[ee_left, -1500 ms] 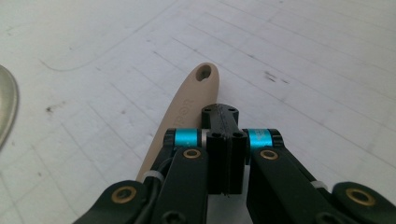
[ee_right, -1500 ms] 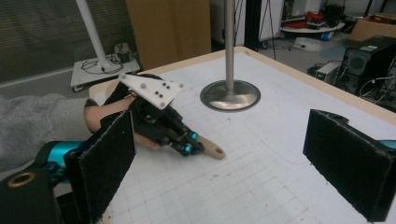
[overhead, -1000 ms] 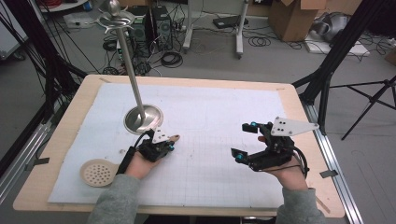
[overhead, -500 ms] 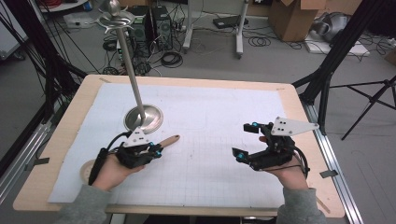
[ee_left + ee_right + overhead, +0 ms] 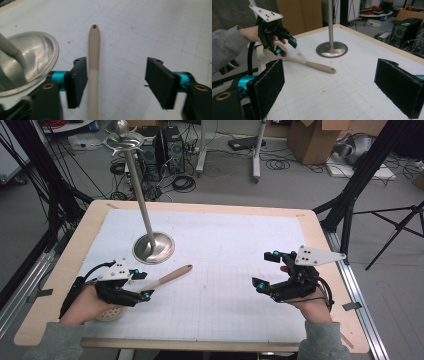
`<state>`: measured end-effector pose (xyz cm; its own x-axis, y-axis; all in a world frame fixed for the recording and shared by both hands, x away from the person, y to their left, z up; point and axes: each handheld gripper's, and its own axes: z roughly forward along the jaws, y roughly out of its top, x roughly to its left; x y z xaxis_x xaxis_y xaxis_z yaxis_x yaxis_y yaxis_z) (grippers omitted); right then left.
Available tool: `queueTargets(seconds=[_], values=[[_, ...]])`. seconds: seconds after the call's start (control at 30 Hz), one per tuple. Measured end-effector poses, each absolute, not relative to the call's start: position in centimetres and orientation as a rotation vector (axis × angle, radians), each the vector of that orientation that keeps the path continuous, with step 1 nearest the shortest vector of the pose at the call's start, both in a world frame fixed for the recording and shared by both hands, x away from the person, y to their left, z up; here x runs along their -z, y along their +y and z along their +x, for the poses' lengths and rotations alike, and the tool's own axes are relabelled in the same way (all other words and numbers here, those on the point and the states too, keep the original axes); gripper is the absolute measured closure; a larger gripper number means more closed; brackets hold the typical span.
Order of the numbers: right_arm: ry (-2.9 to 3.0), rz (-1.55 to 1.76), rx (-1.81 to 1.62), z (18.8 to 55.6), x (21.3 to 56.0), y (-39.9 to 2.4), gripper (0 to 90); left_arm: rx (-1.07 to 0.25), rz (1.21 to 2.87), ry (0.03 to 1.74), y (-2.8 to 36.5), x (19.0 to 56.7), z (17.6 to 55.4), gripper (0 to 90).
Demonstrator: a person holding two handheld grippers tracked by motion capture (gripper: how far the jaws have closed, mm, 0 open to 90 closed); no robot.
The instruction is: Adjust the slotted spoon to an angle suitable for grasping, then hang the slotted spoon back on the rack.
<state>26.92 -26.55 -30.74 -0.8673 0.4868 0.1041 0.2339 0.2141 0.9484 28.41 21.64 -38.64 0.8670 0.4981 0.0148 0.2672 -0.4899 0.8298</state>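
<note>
left gripper (image 5: 141, 285) has pulled back; jaws spread around spoon handle (image 5: 94, 60); right gripper (image 5: 267, 270) jaws spread.

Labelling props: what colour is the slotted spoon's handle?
Beige, a light tan, on the spoon's handle; it shows best in the left gripper view.

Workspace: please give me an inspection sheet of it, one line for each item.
Surface: wooden table covered by a white gridded mat.
Job's things: beige skimmer spoon lying on the mat, handle end with a hole pointing away from the left gripper; metal stand with a round base and tall pole.
Clutter: nothing seen.
Grippers: left gripper open, spoon handle between its fingers beside one pad; right gripper open, holding nothing.
Cables: a black cable trails from the left gripper.
Surroundings: floor with cables, computer towers, cardboard box, tripod legs.
</note>
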Motion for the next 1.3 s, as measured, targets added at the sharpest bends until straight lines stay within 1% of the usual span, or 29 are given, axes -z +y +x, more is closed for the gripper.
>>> queueTargets(seconds=[0.03,0.07,0.17,0.23,0.4,0.57,0.87,1.0,1.1,1.17,1.23,1.3], values=[[2.276,0.686,-1.704,26.9,30.7,-26.5,8.2,-0.313,2.101,0.558,21.6,38.5,28.4,27.6],[2.281,0.68,-1.703,26.8,30.7,-26.4,8.2,-0.3,2.097,0.556,21.6,38.3,28.4,18.1],[2.282,0.674,-1.71,26.7,30.7,-26.3,8.2,-0.283,2.06,0.509,21.6,37.4,28.1,16.4],[2.28,0.672,-1.713,26.7,30.7,-26.4,8.2,-0.28,2.051,0.506,21.7,37.2,28.1,14.5],[2.274,0.675,-1.728,26.9,30.8,-26.7,8.2,-0.281,2.032,0.524,22.2,37.0,28.2,13.4],[2.272,0.679,-1.731,26.9,30.8,-26.7,8.2,-0.285,2.034,0.568,22.6,37.3,28.5,12.9],[2.301,0.667,-1.717,27.3,31.0,-25.7,8.2,-0.271,2.046,0.548,23.0,37.9,28.3,14.5],[2.313,0.656,-1.709,27.3,31.1,-25.5,8.2,-0.263,2.059,0.55,23.2,38.1,28.5,17.1],[2.312,0.654,-1.715,27.3,31.0,-25.5,8.2,-0.285,2.055,0.571,23.2,38.3,28.6,22.6],[2.308,0.657,-1.716,27.3,31.0,-25.6,8.2,-0.284,2.063,0.572,23.2,38.4,28.7,23.2],[2.31,0.66,-1.718,27.3,31.0,-25.8,8.2,-0.283,2.075,0.572,23.3,38.7,28.8,25.6],[2.31,0.659,-1.717,27.2,31.0,-25.9,8.2,-0.27,2.076,0.585,23.3,38.9,29.1,25.6]])
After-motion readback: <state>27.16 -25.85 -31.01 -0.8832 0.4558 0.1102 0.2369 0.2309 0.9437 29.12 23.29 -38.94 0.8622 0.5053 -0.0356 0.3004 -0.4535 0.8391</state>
